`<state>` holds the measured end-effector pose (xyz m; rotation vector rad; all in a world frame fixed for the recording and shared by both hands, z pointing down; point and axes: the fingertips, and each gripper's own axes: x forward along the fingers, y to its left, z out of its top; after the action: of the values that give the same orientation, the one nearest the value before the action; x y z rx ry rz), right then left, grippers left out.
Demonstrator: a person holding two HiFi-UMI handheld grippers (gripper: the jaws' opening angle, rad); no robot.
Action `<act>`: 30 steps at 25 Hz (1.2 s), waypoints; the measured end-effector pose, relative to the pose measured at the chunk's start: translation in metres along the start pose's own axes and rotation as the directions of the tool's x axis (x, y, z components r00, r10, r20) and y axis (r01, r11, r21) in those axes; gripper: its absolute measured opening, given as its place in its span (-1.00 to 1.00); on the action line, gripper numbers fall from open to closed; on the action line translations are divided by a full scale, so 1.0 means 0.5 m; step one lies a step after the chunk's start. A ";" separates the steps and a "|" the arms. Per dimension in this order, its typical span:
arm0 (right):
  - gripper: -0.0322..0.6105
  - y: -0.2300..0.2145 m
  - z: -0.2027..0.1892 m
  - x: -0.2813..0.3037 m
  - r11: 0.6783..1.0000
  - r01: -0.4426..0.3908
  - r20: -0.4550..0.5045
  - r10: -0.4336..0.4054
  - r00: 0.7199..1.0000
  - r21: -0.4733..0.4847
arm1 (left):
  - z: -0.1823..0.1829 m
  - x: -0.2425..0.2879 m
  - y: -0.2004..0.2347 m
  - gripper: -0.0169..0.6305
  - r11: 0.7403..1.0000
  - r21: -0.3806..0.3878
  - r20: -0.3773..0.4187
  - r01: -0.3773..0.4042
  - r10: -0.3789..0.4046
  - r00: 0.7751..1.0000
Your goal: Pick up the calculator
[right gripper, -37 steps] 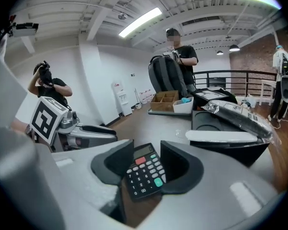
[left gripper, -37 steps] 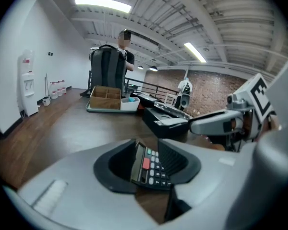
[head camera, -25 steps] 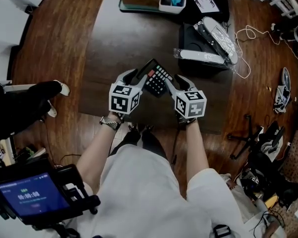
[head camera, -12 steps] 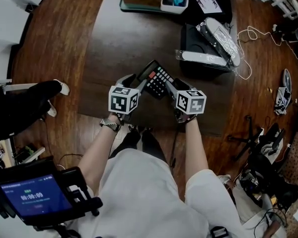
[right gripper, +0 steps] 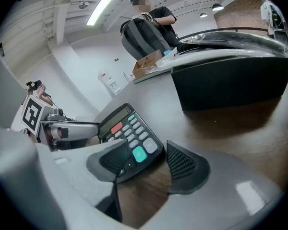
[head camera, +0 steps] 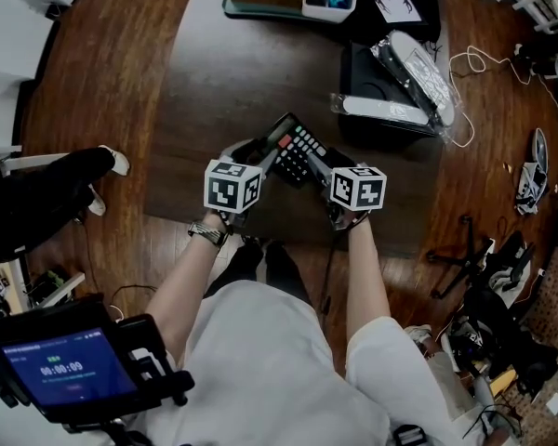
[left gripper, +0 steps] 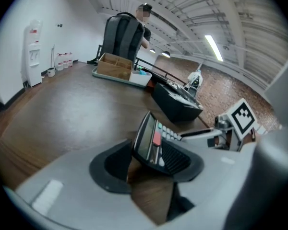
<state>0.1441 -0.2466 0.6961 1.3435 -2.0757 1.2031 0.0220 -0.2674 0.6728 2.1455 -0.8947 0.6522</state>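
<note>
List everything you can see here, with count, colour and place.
calculator: one, black, tilted, table's near middle.
table: one, dark brown, centre.
tray: one, teal with wooden compartments, table's far edge.
case: one, black, table's right side.
plastic-wrapped bundle: one, pale, on the case.
screen device: one, black with blue screen, lower left.
person with backpack: one, dark backpack, beyond the table.
left gripper: one, grey, jaws have just opened, calculator's end between them, not gripped.
right gripper: one, grey, jaws have just opened, calculator's other end between them, not gripped.
</note>
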 end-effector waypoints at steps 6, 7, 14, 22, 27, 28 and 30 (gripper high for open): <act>-0.14 -0.002 0.006 0.005 1.000 -0.028 -0.002 0.028 1.000 0.013 | 0.004 0.010 0.007 -0.35 1.000 -0.012 -0.003 -0.004 0.004 1.000; -0.17 -0.002 0.004 0.003 1.000 -0.026 0.001 0.026 1.000 0.013 | 0.002 0.007 0.010 -0.44 1.000 -0.010 -0.008 -0.012 0.012 1.000; -0.46 -0.005 -0.009 -0.022 0.994 -0.058 0.019 0.056 0.998 0.088 | -0.015 -0.015 0.016 -0.70 1.000 -0.025 -0.035 -0.005 0.005 0.999; -0.54 -0.009 -0.009 -0.033 0.995 -0.057 0.063 0.052 0.997 0.079 | -0.013 -0.011 0.017 -0.71 0.999 -0.051 -0.058 0.019 -0.022 0.998; -0.55 -0.002 0.004 -0.044 0.994 -0.060 0.111 0.049 0.993 0.096 | 0.003 -0.020 0.014 -0.71 0.999 -0.047 -0.029 0.024 -0.025 0.999; -0.55 -0.001 0.007 -0.047 0.994 -0.058 0.114 0.047 0.992 0.095 | 0.009 -0.022 0.012 -0.71 0.999 -0.042 -0.022 0.022 -0.023 0.999; -0.55 0.002 0.016 -0.056 0.994 -0.054 0.126 0.042 0.991 0.092 | 0.022 -0.027 0.008 -0.70 0.999 -0.036 -0.006 0.018 -0.018 1.000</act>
<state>0.1570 -0.2380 0.6715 1.4527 -2.1724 1.2829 0.0123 -0.2724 0.6587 2.1165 -0.8767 0.6292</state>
